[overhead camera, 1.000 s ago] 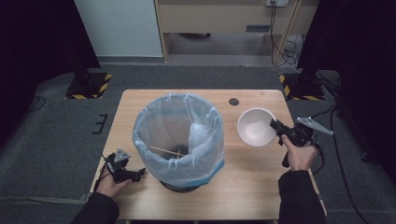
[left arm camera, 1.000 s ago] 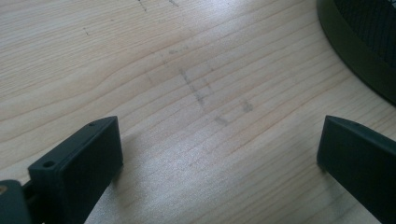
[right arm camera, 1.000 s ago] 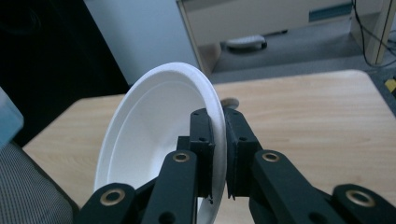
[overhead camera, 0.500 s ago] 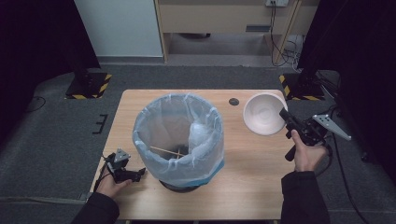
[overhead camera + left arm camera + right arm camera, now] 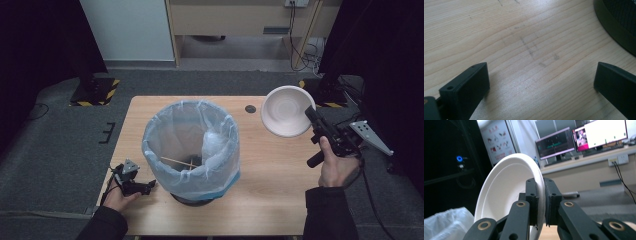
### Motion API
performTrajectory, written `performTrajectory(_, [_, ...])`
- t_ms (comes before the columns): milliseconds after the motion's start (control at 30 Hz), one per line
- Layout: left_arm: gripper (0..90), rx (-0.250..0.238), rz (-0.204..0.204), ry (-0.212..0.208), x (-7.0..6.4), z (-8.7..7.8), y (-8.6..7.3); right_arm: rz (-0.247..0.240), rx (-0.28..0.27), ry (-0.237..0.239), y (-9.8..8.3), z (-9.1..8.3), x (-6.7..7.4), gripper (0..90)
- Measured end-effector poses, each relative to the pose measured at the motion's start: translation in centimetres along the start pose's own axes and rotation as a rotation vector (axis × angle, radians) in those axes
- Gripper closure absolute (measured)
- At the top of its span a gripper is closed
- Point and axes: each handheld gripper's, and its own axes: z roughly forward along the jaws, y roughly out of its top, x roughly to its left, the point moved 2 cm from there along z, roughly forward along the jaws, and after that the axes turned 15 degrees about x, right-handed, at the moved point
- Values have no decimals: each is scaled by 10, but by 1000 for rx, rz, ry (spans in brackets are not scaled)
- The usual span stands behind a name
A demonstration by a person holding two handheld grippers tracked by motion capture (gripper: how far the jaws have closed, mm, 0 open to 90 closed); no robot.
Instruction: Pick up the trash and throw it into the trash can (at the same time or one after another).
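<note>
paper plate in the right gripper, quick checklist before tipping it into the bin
1. Grip: right gripper shut on the paper plate rim: ok.
2. Plate lifted off the table: ok.
3. Plate over the bin: not ok, it is off to the bin's right.
4. Bin mouth open, bag folded over the rim: ok.
5. Left gripper open, resting on the table beside the bin, out of the way: ok.
6. Anything left on the plate: cannot tell.

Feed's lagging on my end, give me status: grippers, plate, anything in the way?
Right gripper shut on white plate rim, plate tilted, off the table. Left gripper open, empty, beside lined bin. Nothing between plate and bin.
</note>
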Motion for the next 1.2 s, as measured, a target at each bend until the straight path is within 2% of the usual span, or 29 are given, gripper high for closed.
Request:
performTrajectory(100, [0, 0, 0, 0, 0, 0, 0, -2, -20, 13, 4, -3, 4, 838])
performTrajectory(133, [0, 0, 0, 0, 0, 0, 0, -6, -32, 32, 8, -6, 9, 838])
performTrajectory(600, [0, 0, 0, 0, 0, 0, 0, -65, -109, 132, 28, -21, 46, 838])
performTrajectory(867, [0, 0, 0, 0, 0, 0, 0, -93, -121, 184, 33, -22, 65, 837])
performTrajectory(1200, [0, 0, 0, 0, 0, 0, 0, -128, -126, 254, 39, -13, 95, 837])
